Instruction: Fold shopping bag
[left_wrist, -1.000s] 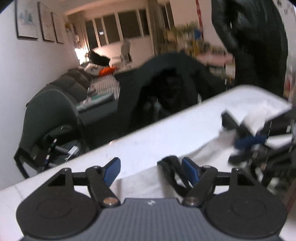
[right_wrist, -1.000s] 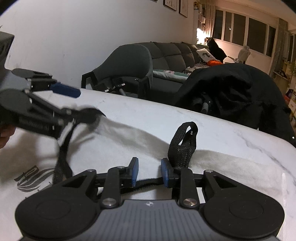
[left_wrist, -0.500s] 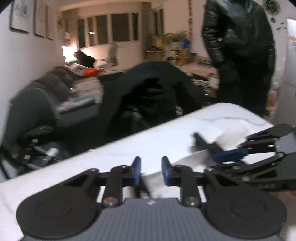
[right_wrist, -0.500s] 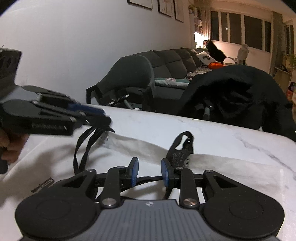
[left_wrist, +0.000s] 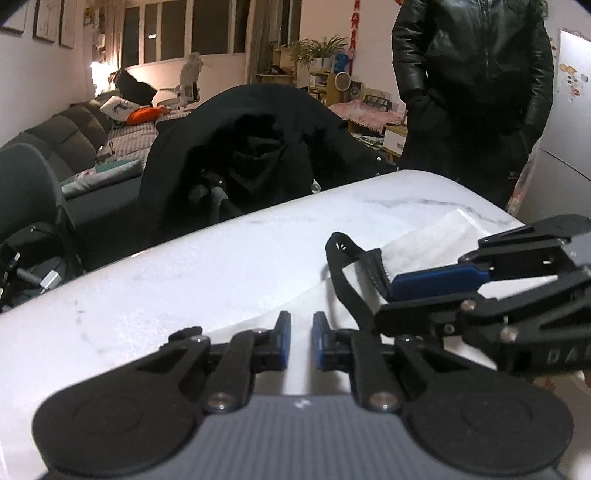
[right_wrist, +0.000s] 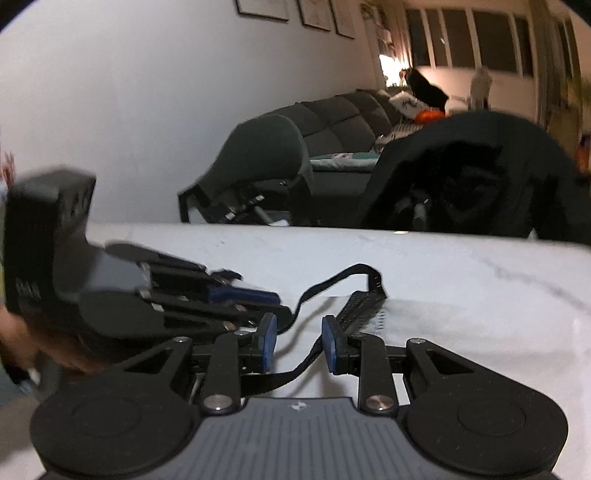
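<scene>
A white fabric shopping bag (left_wrist: 424, 243) (right_wrist: 443, 321) lies flat on the white marble table (left_wrist: 184, 280) (right_wrist: 258, 243). Its black strap handle (left_wrist: 341, 266) (right_wrist: 332, 280) loops up between the two grippers. My left gripper (left_wrist: 301, 339) has its jaws nearly together over the bag's edge. In the right wrist view its tip (right_wrist: 284, 310) meets the end of the strap. My right gripper (right_wrist: 298, 341) is shut with a black strap running between its fingers. From the left wrist view it (left_wrist: 388, 295) comes in from the right, touching the handle loop.
A person in a black jacket (left_wrist: 472, 92) stands behind the table's far right corner. A black coat (left_wrist: 258, 147) (right_wrist: 461, 173) hangs over a chair beyond the far edge. A grey chair (right_wrist: 266, 155) and a sofa (left_wrist: 55, 133) lie further back.
My left gripper went from open to shut and swung toward the right gripper, so the two now sit side by side. The strap loops have dropped lower over the bag.
</scene>
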